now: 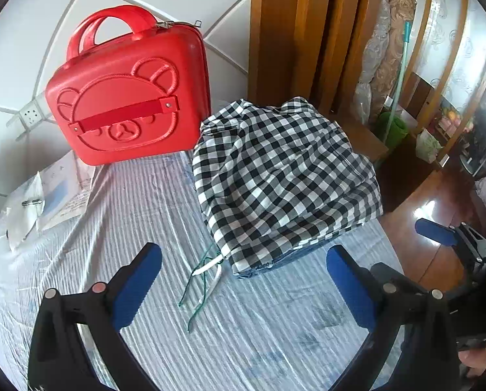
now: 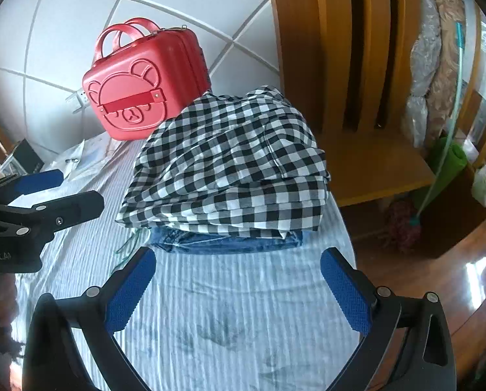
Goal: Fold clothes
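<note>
Checked shirt (image 2: pixel 229 159) folded, lying on folded jeans (image 2: pixel 226 242) on the bed (image 2: pixel 229 309), just right of red case (image 2: pixel 145 88). Left tool (image 1: pixel 243 280) and right tool (image 2: pixel 238 288) both wide open, empty, short of the shirt.

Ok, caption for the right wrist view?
Open right gripper facing a folded checked shirt stacked on jeans.

Bright daylight, floor glare, fisheye-warped edges

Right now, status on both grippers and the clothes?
Left gripper open, empty. Right gripper open, empty. Checked shirt folded on jeans, on the bed. Red case behind, not blocking.
</note>
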Motion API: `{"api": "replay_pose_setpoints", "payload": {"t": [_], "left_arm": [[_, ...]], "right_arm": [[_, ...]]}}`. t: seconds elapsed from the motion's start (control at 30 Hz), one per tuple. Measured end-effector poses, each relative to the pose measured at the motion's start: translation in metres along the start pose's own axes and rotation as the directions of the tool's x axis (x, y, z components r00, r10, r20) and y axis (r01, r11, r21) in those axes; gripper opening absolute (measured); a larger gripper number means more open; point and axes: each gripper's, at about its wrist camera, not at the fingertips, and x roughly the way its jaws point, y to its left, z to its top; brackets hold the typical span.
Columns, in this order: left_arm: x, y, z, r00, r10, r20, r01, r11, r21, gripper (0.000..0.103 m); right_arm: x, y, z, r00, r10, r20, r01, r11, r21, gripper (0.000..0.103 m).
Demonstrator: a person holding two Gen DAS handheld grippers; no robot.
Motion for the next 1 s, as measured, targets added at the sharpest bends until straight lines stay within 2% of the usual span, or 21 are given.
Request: {"api": "replay_pose_setpoints", "payload": {"t": [0.17, 0.6, 0.77, 1.0], "left_arm": [[0.0032, -0.0019, 0.0002, 1.0, 0.01, -0.021, -0.009, 1.0, 0.015, 0.103], [-0.0018, -0.0009, 0.0009, 1.0, 0.017, 0.009, -0.018, 0.999, 0.03, 0.103], [-0.0038, 0.0017, -0.0009, 1.0, 0.004, 0.01, -0.004, 1.0, 0.007, 0.103], [-0.0032, -0.0015, -0.0002, 1.0, 0.018, 0.015, -0.019, 0.999, 0.035, 0.103]], "right_arm": [[0.0003, -0.0007, 0.0023, 1.0, -0.005, 0.003, 0.005, 1.0, 0.012, 0.103], [0.0032, -0.007, 0.0053, 1.0, -0.007, -0.001, 0.007, 0.999, 0.034, 0.103], [0.002, -0.004, 0.0065, 1.0, -0.003, 0.004, 0.002, 1.0, 0.03, 0.103], [0.0018, -0.0006, 0.0061, 1.0, -0.006, 0.004, 0.006, 1.0, 0.028, 0.103]]}}
